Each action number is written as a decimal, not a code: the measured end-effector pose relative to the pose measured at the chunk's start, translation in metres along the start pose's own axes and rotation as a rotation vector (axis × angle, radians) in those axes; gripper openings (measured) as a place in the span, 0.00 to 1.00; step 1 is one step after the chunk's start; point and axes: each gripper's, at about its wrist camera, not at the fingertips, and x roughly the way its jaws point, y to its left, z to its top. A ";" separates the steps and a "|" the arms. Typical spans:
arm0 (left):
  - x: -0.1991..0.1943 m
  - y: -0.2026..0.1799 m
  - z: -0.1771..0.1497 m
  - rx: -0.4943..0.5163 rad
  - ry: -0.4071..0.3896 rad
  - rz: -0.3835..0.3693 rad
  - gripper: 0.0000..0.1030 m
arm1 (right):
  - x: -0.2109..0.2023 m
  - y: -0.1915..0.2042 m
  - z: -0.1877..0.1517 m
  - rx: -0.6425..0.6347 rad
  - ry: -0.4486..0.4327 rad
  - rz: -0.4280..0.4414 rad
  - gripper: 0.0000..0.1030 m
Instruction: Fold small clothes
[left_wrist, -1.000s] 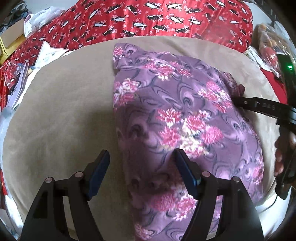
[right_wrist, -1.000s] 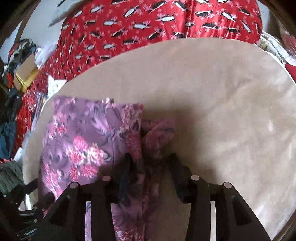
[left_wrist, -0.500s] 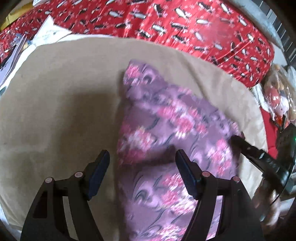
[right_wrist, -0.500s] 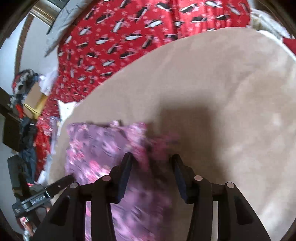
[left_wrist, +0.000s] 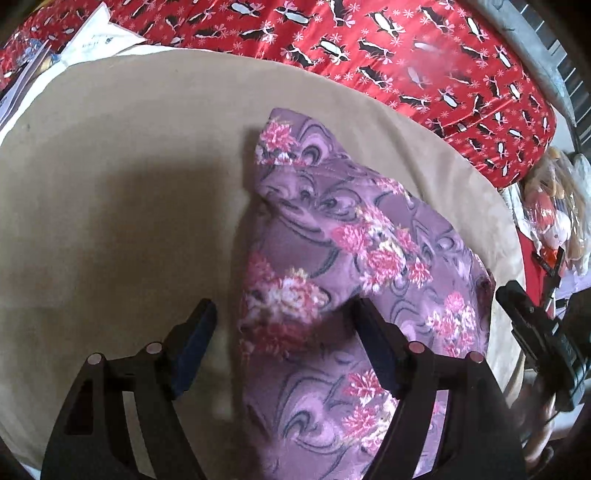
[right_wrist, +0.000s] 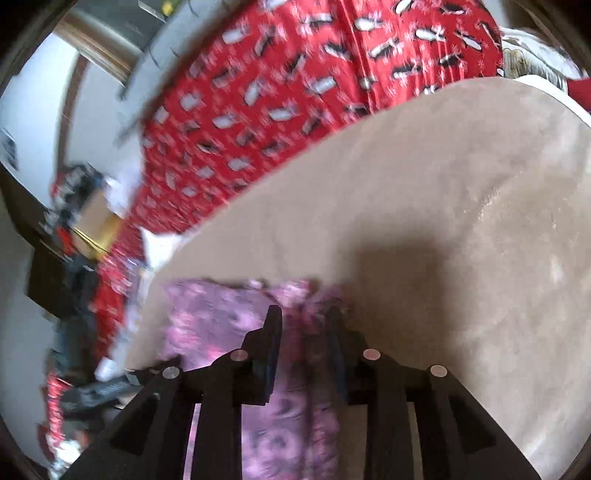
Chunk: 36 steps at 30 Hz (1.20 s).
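Presently: purple floral garment (left_wrist: 354, 258) lies on a beige cloth (left_wrist: 122, 177), both grippers at it.

Left gripper (left_wrist: 286, 328): jaws spread wide and opening; the garment's near left edge sits between them, the right finger resting over the fabric, the left finger over bare beige cloth just beside that edge; no pad presses on it. Right gripper (right_wrist: 304, 332): jaws narrow and closing, a bunched fold of the garment's right edge between the pads; the view is blurred, so actual pinching cannot be confirmed. In the left view, the right gripper shows at the garment's right side. Beyond the beige cloth lies a red patterned bedspread (left_wrist: 406, 55).
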 end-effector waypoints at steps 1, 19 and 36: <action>0.001 -0.001 -0.003 -0.005 0.000 0.000 0.75 | 0.006 0.006 -0.004 -0.039 0.029 -0.024 0.26; -0.013 -0.008 -0.014 0.078 -0.016 0.067 0.77 | 0.017 -0.014 -0.027 -0.022 0.108 -0.140 0.08; -0.026 -0.018 -0.020 0.155 -0.019 0.115 0.79 | 0.022 -0.006 -0.010 -0.095 0.103 -0.262 0.23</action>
